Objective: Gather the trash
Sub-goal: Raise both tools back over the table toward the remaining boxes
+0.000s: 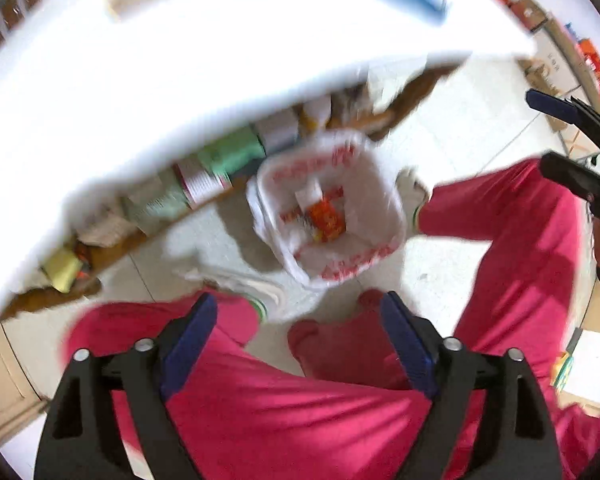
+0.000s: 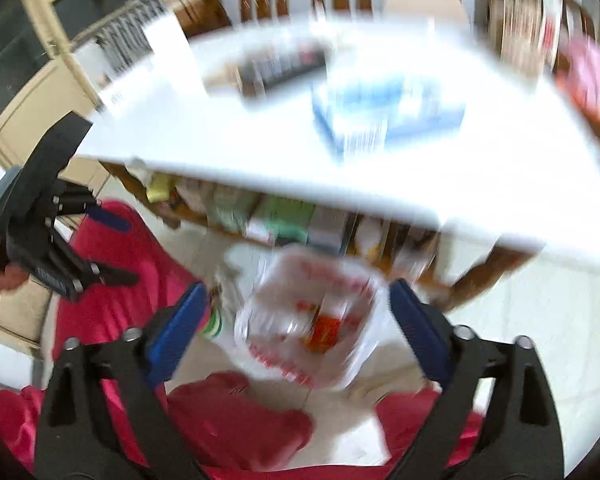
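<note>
Bin [image 1: 328, 208] is seen on the floor below the desk [image 1: 180, 80] edge, between the person's knees, lined with a white bag printed in red; a red wrapper [image 1: 327, 219] and a pale scrap lie inside it. Both tools are held above it with nothing between the fingers: the left tool [image 1: 300, 344] is spread wide, and the right tool [image 2: 296, 328] is likewise apart. On the desk a blue box [image 2: 388, 116] and a dark object [image 2: 276, 66] are seen, but heavy blur hides whether either is trash. Further trash is judged likely to be on the desk. Risk lies in speed: a fast swing upward could knock the desk edge, or a tool could close on the wrong item because details are smeared.
</note>
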Demonstrator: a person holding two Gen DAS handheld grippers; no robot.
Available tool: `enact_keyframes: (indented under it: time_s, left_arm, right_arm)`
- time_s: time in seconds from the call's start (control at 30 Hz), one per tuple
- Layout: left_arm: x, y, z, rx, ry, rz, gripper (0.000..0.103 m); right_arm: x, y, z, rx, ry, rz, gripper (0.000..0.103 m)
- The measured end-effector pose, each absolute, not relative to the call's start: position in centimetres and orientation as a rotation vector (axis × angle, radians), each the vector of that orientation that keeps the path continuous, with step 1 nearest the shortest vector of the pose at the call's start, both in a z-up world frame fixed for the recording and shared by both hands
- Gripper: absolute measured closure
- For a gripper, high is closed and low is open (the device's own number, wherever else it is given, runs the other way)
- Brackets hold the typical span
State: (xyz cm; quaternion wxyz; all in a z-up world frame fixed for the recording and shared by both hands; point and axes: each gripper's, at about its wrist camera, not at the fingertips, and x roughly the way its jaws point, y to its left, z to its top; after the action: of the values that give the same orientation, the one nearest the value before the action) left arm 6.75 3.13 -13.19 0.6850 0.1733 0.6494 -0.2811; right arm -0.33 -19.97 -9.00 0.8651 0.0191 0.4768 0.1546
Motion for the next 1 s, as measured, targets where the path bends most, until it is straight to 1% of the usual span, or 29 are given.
enact_keyframes:
  time_s: [0.07, 0.13, 0.2, 0.3, 0.4, 0.57, 0.67, 1.0]
  left_arm:
    - [8.1, 3.7, -8.3, 0.373, 1.379, -0.644, 0.016]
    - [9.4, 4.0, -4.2, 0.396, 1.3, -0.644, 0.01]
    - [10.6, 3.8, -0.5, 0.447, 1.235, -0.644, 0.009]
    - [12.3, 3.3, 3.3, 0.531, 1.189, -0.665, 0.008]
    - [13.7, 2.9, 6.0, 0.582, 1.168, -0.673, 0.008]
    - [15.3, 1.5, 8.0, 0.733, 1.128, -0.731, 0.008]
    - [16.1, 0.9, 7.9, 0.797, 1.118, -0.779, 0.008]
    - [18.0, -1.0, 5.9, 0.974, 1.131, -0.906, 0.008]
  right_arm:
    - [0.0, -20.6, -4.3, -0.021, 0.916, 0.331, 0.007]
    - [0.5, -21.0, -0.7, -0.07, 0.859, 0.344, 0.007]
    - [1.2, -21.4, 2.4, -0.108, 0.833, 0.384, 0.007]
    - [2.1, -22.0, 6.1, -0.166, 0.814, 0.5, 0.007]
    - [3.2, -22.0, 9.3, -0.239, 0.819, 0.571, 0.007]
    - [4.3, -21.4, 12.5, -0.42, 0.865, 0.619, 0.007]
    - [4.9, -21.0, 13.2, -0.502, 0.882, 0.642, 0.007]
    - [8.0, -21.4, 12.5, -0.619, 0.978, 0.695, 0.007]
